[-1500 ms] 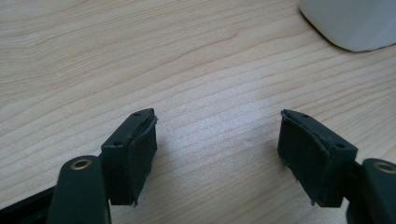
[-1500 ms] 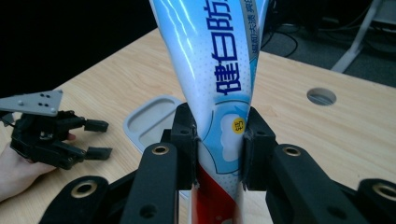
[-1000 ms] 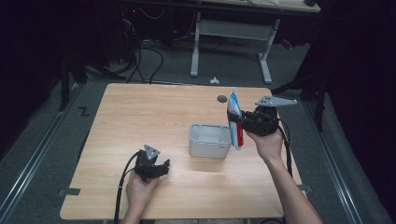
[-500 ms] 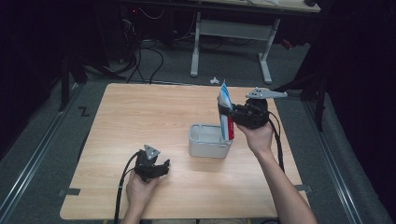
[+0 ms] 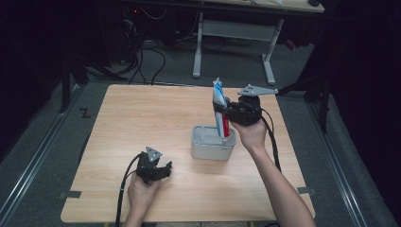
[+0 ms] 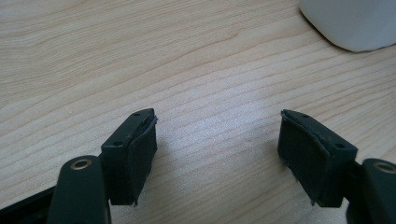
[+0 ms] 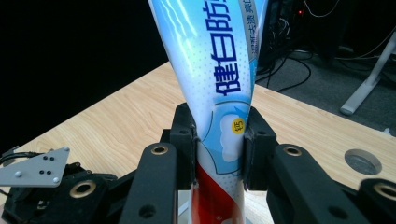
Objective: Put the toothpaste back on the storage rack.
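A blue, white and red toothpaste tube (image 5: 220, 111) stands upright in my right gripper (image 5: 226, 112), whose jaws are shut on its middle. In the right gripper view the tube (image 7: 215, 79) rises between the two pads, crimped end up and red end down. Its lower end hangs over the right part of a white rectangular container (image 5: 208, 146) at the table's centre. My left gripper (image 5: 158, 172) rests near the table's front edge, left of the container. Its pads (image 6: 135, 154) stand open over bare wood, with a corner of the white container (image 6: 355, 23) at the upper right.
The wooden table (image 5: 142, 118) has a round grommet hole (image 7: 362, 161) near its far edge. Beyond it stand a white-legged desk (image 5: 236, 33) and cables on the dark floor. Metal rails run along both sides of the table.
The right hand has carried the tube leftward, from beside the container's right end to above its right part. The left gripper has kept still.
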### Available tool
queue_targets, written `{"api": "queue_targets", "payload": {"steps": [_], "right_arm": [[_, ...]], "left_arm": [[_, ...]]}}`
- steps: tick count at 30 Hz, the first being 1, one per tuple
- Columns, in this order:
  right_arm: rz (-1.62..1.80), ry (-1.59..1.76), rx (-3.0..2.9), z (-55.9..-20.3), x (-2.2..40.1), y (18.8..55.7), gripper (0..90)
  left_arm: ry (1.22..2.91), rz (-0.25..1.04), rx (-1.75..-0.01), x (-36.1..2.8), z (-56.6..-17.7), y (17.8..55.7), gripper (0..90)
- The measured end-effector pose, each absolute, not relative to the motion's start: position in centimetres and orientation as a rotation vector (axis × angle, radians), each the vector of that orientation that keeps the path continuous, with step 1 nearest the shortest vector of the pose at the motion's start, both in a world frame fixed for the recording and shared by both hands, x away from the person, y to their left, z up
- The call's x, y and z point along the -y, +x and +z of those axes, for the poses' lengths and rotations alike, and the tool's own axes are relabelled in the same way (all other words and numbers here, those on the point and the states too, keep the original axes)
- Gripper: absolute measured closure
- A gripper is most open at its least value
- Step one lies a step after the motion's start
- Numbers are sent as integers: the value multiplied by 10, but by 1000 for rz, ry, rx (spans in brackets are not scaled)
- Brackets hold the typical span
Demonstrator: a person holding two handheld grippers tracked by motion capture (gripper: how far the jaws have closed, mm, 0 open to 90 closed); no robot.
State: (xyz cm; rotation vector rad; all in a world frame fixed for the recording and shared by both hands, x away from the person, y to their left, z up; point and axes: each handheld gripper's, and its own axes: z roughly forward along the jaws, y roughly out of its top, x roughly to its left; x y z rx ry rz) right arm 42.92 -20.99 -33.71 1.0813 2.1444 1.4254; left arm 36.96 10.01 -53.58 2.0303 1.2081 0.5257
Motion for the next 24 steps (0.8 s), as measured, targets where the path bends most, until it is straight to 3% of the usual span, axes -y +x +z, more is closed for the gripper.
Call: {"api": "queue_targets", "payload": {"steps": [24], "right_arm": [[1345, 1059, -2193, -355, 187, 440, 706]], "left_arm": [[2031, 527, -1208, -100, -536, 370, 287]]}}
